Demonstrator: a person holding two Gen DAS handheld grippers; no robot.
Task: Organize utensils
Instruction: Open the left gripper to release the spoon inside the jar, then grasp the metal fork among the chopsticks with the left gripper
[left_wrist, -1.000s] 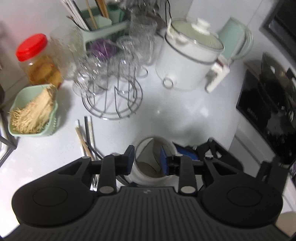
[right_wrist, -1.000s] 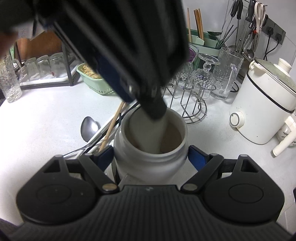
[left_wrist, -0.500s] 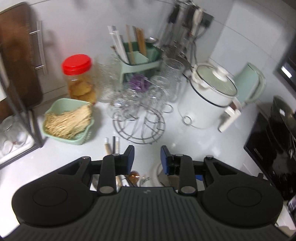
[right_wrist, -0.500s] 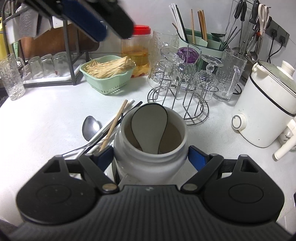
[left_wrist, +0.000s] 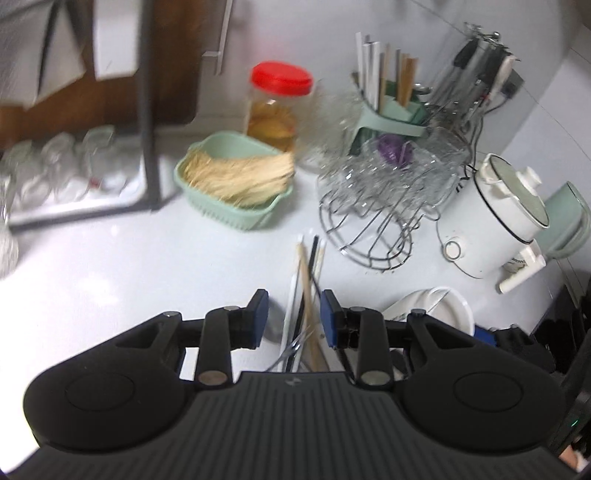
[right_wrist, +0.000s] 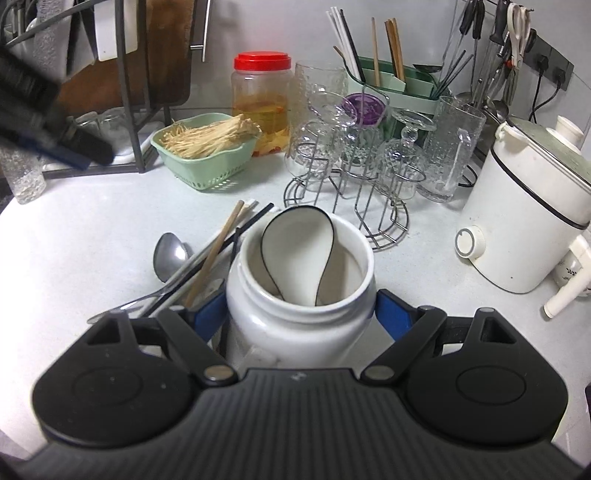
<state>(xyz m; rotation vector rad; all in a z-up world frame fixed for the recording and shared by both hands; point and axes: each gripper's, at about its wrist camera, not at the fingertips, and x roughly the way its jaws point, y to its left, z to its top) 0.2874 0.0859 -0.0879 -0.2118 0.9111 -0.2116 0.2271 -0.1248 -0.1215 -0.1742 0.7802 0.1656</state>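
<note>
Right wrist view: the right gripper (right_wrist: 301, 317) clamps a white ceramic jar (right_wrist: 299, 295) standing on the counter (right_wrist: 74, 251), a black-rimmed white soup spoon (right_wrist: 299, 254) resting inside. Just left of the jar lie loose chopsticks (right_wrist: 218, 254) and a metal spoon (right_wrist: 170, 254) — a crossed pile. The left gripper (left_wrist: 291, 317) hovers above that pile, jaws parted, pinching nothing. Farther back stand a wire glass rack (right_wrist: 354, 206), a green basket (right_wrist: 207, 155) and a white cooker (right_wrist: 532, 214).
</note>
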